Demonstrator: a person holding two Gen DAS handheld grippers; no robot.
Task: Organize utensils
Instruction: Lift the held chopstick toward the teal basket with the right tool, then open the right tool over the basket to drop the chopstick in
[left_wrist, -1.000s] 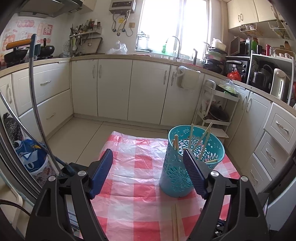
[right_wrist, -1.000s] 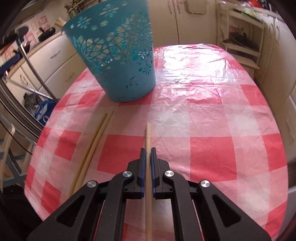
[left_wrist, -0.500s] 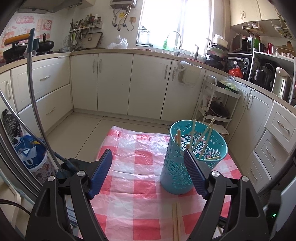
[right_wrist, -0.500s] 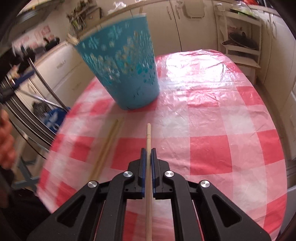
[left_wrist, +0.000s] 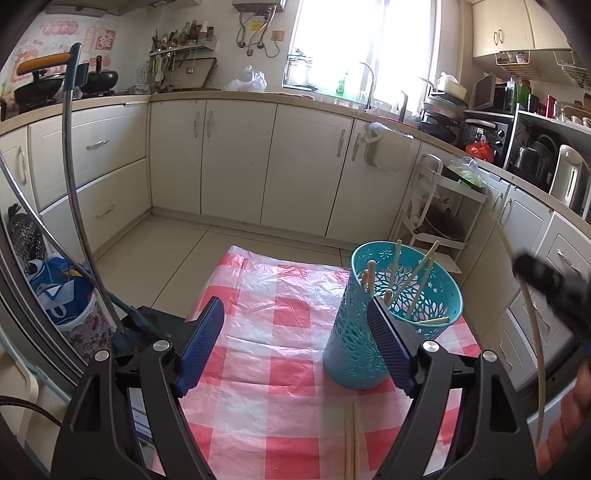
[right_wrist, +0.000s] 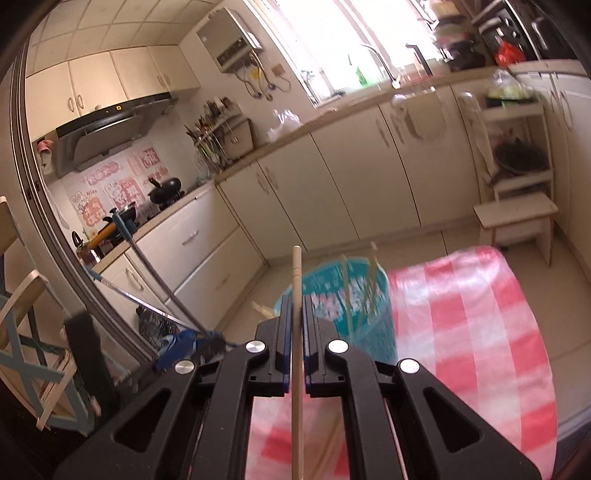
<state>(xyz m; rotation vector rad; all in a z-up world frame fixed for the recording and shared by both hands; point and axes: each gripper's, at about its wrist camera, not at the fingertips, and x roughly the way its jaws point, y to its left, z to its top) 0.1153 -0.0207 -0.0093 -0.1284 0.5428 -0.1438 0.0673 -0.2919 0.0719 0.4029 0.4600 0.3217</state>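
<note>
A teal cut-out holder (left_wrist: 391, 321) stands on the red-and-white checked tablecloth (left_wrist: 273, 369) with several wooden chopsticks in it. Two more chopsticks (left_wrist: 351, 439) lie on the cloth just in front of it. My left gripper (left_wrist: 295, 343) is open and empty, low over the cloth to the holder's left. My right gripper (right_wrist: 294, 314) is shut on one chopstick (right_wrist: 296, 295), lifted and tilted up, with the holder (right_wrist: 351, 314) blurred just beyond its tip. The right gripper also shows blurred at the right edge of the left wrist view (left_wrist: 546, 284), with its chopstick (left_wrist: 532, 325).
White kitchen cabinets (left_wrist: 236, 155) run around the room behind the table. A small white shelf rack (left_wrist: 439, 218) stands right of the table. A mop handle (left_wrist: 74, 184) and a blue bag (left_wrist: 55, 291) are on the left. A wooden chair (right_wrist: 33, 350) is at the far left.
My right gripper has lifted its chopstick off the cloth and swung it upward, so its view now looks across the kitchen over the holder. The left gripper has hardly moved.
</note>
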